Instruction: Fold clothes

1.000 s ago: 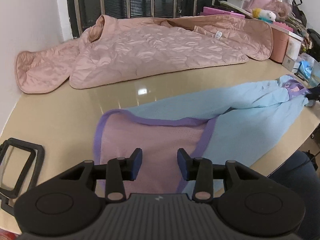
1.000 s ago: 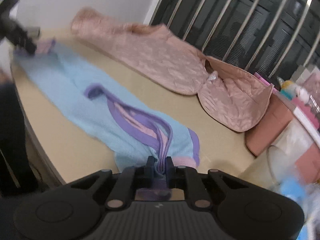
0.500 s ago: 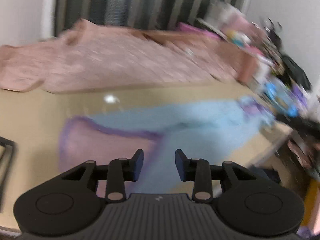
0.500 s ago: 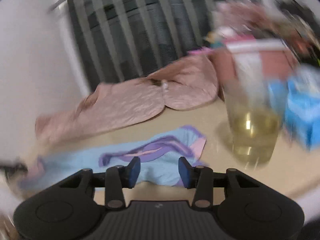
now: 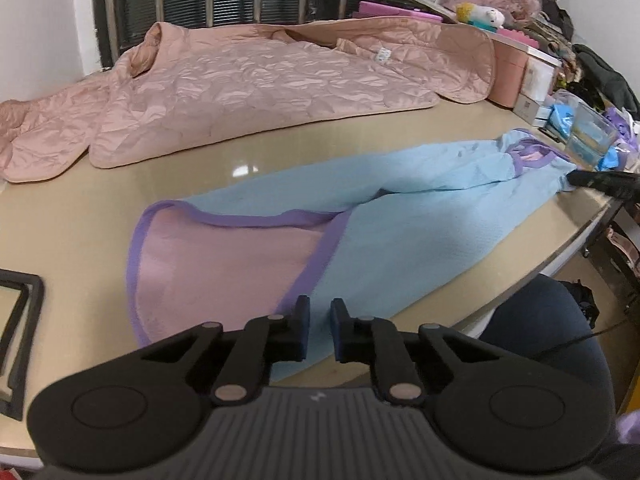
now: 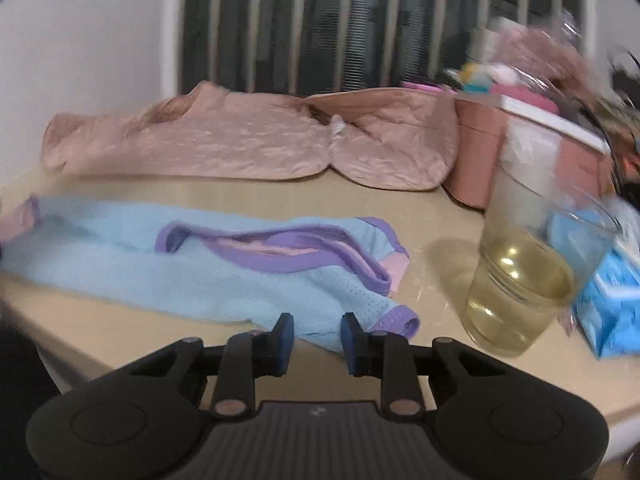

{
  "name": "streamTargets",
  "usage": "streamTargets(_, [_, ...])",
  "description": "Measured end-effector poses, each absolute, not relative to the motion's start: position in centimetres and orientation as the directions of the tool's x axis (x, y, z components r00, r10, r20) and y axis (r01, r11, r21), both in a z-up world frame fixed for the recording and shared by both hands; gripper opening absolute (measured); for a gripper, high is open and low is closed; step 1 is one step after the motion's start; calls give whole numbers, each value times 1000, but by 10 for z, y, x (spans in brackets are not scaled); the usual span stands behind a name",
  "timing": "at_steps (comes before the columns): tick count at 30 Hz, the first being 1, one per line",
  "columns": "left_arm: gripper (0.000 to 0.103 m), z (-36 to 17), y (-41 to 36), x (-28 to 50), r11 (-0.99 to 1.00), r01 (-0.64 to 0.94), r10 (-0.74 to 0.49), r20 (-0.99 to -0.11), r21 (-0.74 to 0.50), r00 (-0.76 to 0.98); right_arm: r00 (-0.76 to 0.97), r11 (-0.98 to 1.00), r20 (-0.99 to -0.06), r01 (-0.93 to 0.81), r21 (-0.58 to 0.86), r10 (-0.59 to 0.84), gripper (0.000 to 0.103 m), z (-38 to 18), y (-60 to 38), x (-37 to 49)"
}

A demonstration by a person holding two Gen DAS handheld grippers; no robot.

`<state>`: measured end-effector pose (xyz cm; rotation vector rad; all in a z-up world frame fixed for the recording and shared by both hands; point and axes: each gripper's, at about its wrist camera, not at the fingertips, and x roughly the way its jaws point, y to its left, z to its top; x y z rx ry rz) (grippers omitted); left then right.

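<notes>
A light blue garment (image 5: 400, 220) with purple trim and pink lining (image 5: 224, 264) lies stretched across the beige table (image 5: 80, 220). My left gripper (image 5: 321, 320) hovers at its near edge, where the purple trim meets the blue. Its jaws are closing to a narrow gap, with flat blue cloth showing between them and not pinched. At the garment's other end (image 6: 200, 276), my right gripper (image 6: 316, 332) is closing too. The blue hem lies between and below its jaws, but the pads do not press on it. The right gripper (image 5: 600, 182) also shows as a dark shape in the left wrist view.
A pink quilted jacket (image 5: 260, 92) is spread along the back of the table. A glass of yellowish liquid (image 6: 520, 280) stands just right of my right gripper, beside a blue packet (image 6: 612, 304) and pink boxes (image 6: 476, 152). A black frame (image 5: 20, 320) lies left. A person's knee (image 5: 540, 340) is below the table edge.
My right gripper let go of the purple hem, rolled level and opened. My left gripper shifted right along the near edge and its jaws narrowed.
</notes>
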<state>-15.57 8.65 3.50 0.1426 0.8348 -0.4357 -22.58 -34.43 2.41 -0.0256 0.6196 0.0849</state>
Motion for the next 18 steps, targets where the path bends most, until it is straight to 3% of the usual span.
streamTargets(4, [8, 35, 96, -150, 910, 410, -308, -746, -52, 591, 873, 963, -488, 115, 245, 20, 47, 30, -360, -238])
streamTargets(12, [9, 36, 97, -148, 911, 408, -314, -741, -60, 593, 896, 784, -422, 357, 507, -135, 50, 1, -364, -222])
streamTargets(18, [9, 36, 96, -148, 913, 403, -310, -739, -58, 598, 900, 735, -388, 399, 547, -200, 49, -9, -367, -204])
